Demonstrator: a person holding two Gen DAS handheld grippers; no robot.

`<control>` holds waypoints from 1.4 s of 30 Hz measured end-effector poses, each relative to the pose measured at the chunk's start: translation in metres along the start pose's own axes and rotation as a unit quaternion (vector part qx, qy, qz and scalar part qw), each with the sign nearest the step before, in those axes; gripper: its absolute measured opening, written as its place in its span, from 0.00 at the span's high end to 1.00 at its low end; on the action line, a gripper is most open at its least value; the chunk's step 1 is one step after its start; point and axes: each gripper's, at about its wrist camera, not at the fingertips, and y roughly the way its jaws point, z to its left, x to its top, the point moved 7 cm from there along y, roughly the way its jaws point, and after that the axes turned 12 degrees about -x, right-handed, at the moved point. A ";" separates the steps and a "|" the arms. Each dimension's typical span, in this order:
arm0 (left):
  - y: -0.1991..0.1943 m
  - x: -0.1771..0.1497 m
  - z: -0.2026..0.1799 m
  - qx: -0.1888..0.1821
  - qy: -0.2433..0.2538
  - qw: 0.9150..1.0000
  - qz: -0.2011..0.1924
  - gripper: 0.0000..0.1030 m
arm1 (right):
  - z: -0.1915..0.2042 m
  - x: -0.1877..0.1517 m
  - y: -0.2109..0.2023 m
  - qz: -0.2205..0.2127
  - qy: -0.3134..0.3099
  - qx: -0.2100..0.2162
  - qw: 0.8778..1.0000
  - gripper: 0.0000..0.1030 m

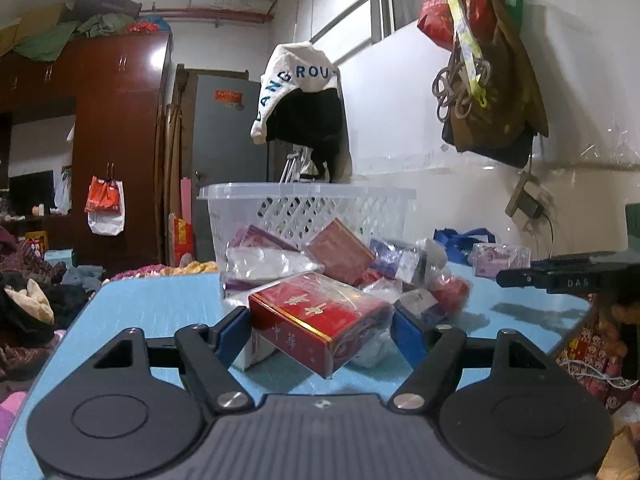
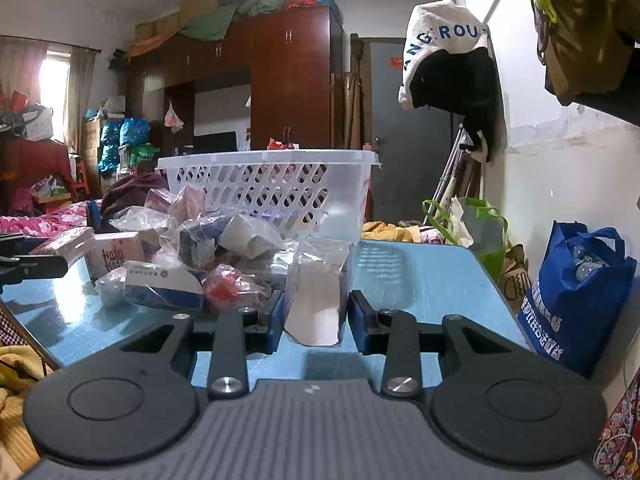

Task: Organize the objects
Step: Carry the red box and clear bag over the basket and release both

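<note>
Two hand-held grippers over a blue table (image 1: 152, 308), both low at the near edge of a heap of wrapped packets. Left hand-held gripper (image 1: 320, 330) spread wide around a red box (image 1: 320, 320) in clear film, gold characters on its face; box tilted, one corner raised, blue fingers (image 1: 230, 334) close at either side, contact impossible to confirm. Right hand-held gripper (image 2: 316, 316) set around a pale packet (image 2: 318, 292) in clear plastic, standing upright on the table; fingers (image 2: 276, 318) just beside its sides, a thin gap seemingly left on the right, so not clearly clamped. Behind both, a white lattice basket (image 2: 276, 188) upright at the far side of the table, heap piled against its front wall. Among the heap: a blue-and-white carton (image 2: 164, 284), a crumpled red packet (image 2: 232, 286), a pink lettered box (image 2: 116, 250). Right hand-held gripper's dark tip visible at the right edge of the left wrist view. Blue tote bag (image 2: 576, 300) on the floor beside the table, white-and-black cap (image 1: 300, 92) hanging on the wall behind.
</note>
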 end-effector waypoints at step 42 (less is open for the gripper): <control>0.192 0.138 0.105 -0.016 -0.130 0.990 0.060 0.21 | 0.054 0.143 0.156 -0.017 -0.025 0.054 0.998 0.60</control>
